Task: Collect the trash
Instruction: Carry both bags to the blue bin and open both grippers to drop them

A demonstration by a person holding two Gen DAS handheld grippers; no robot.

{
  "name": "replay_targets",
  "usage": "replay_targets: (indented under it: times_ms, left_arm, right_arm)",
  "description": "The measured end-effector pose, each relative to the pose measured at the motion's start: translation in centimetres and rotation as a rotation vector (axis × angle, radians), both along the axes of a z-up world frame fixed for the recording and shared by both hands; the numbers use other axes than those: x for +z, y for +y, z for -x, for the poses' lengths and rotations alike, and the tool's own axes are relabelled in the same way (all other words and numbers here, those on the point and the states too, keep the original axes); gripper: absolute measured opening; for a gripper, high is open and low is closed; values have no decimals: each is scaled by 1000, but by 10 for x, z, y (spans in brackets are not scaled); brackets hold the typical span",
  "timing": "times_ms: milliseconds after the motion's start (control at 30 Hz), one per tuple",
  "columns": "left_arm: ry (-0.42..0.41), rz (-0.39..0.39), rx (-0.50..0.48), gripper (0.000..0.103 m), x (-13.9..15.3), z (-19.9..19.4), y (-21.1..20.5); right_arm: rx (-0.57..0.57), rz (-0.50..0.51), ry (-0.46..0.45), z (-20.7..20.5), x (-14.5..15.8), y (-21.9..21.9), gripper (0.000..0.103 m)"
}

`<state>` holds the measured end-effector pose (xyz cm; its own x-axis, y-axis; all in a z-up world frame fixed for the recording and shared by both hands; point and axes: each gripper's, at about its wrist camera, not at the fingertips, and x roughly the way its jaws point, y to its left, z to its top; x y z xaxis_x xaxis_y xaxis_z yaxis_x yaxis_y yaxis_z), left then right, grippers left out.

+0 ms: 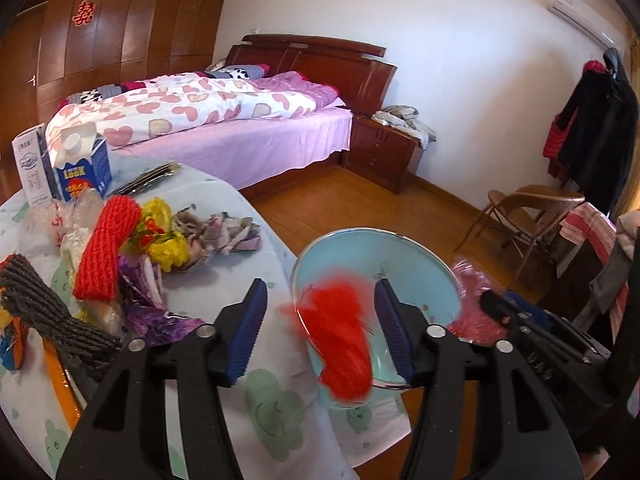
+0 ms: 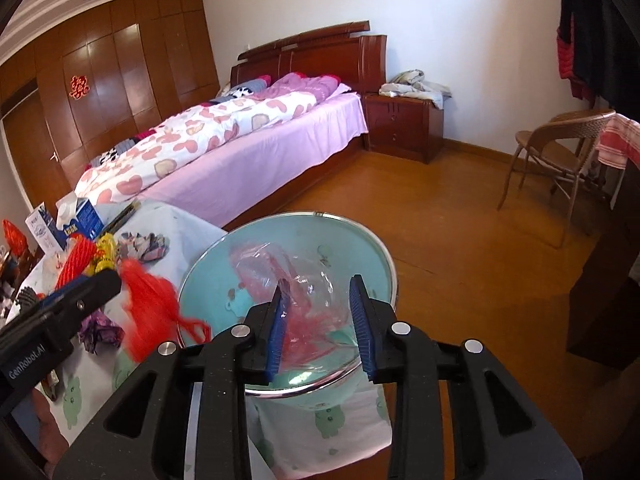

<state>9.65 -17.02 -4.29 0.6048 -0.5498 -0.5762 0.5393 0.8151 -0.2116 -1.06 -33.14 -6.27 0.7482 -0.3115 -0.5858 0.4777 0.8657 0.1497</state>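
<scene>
On the far left of the table (image 1: 260, 240), a dark grey knitted piece (image 1: 48, 304) lies over the rim of an orange-edged container, with a red foam net sleeve (image 1: 105, 248) just right of it among clear plastic, yellow wrappers (image 1: 164, 236) and purple foil (image 1: 156, 312). Behind these stand a white carton (image 1: 30, 168) and a blue carton (image 1: 82, 164), touching each other, and further right lies a heap of torn paper scraps (image 1: 224, 232). The left gripper (image 1: 320, 328) has its blue-padded fingers spread wide apart, and a blurred tuft of red mesh (image 1: 340, 344) hangs loose between them without touching either pad, sitting over the near-left rim of the light blue basin (image 1: 400, 248); in the right wrist view the same red mesh (image 2: 150, 308) appears just left of the basin (image 2: 248, 248), beside the left gripper's tip. The basin rests at the table's right edge on the pale cloth printed with green figures. Inside it lies a crumpled pink and clear plastic bag (image 2: 296, 280). The right gripper (image 2: 318, 328) is held above the basin with its fingers parted, the bag lying between and below them; whether the left pad touches the plastic cannot be told. Beyond are a bed (image 2: 260, 148), a nightstand (image 2: 404, 128) and a wicker chair (image 2: 560, 152).
</scene>
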Motion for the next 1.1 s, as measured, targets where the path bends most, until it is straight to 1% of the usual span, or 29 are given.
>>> replay_targets:
  times_ms: [100, 200, 233, 333, 400, 467, 567, 700, 800, 833, 867, 967, 1000, 1100]
  left_arm:
    - [-11, 4, 16, 61, 3, 0, 9]
    - [-27, 14, 53, 68, 9, -2, 23]
    - [-29, 18, 65, 69, 10, -3, 27]
    - [-31, 23, 96, 69, 13, -6, 36]
    - [-37, 14, 107, 69, 13, -6, 39]
    - [-41, 10, 113, 69, 13, -5, 41]
    - [-37, 3, 120, 69, 13, -3, 44]
    - [-32, -22, 122, 69, 11, -2, 46]
    - [-34, -31, 126, 70, 11, -1, 49]
    - [-33, -31, 129, 71, 12, -1, 51]
    - [-34, -30, 133, 73, 13, 0, 53]
    - [-42, -33, 147, 75, 16, 1, 60]
    - [-44, -34, 152, 75, 17, 1, 62]
    - [-41, -28, 160, 76, 18, 2, 68]
  right_arm:
    - [-7, 7, -20, 3, 4, 2, 32]
    - [-17, 26, -33, 5, 5, 3, 34]
    - [-16, 36, -24, 3, 5, 3, 34]
    - [-23, 22, -4, -2, 0, -1, 35]
    - [-18, 3, 8, -5, -4, -3, 41]
    - [-19, -11, -4, -4, -2, -5, 48]
    - [-23, 21, -28, 0, 4, -3, 57]
    - [-29, 26, -51, 4, 8, 0, 59]
    - [-19, 38, -37, 1, 8, 2, 64]
    - [-12, 45, -22, -2, 6, 3, 70]
    - [5, 51, 22, -9, 1, 3, 77]
    - [17, 42, 90, -18, -8, 2, 79]
    - [13, 33, 96, -18, -10, 1, 79]
    - [-3, 16, 56, -13, -6, -1, 79]
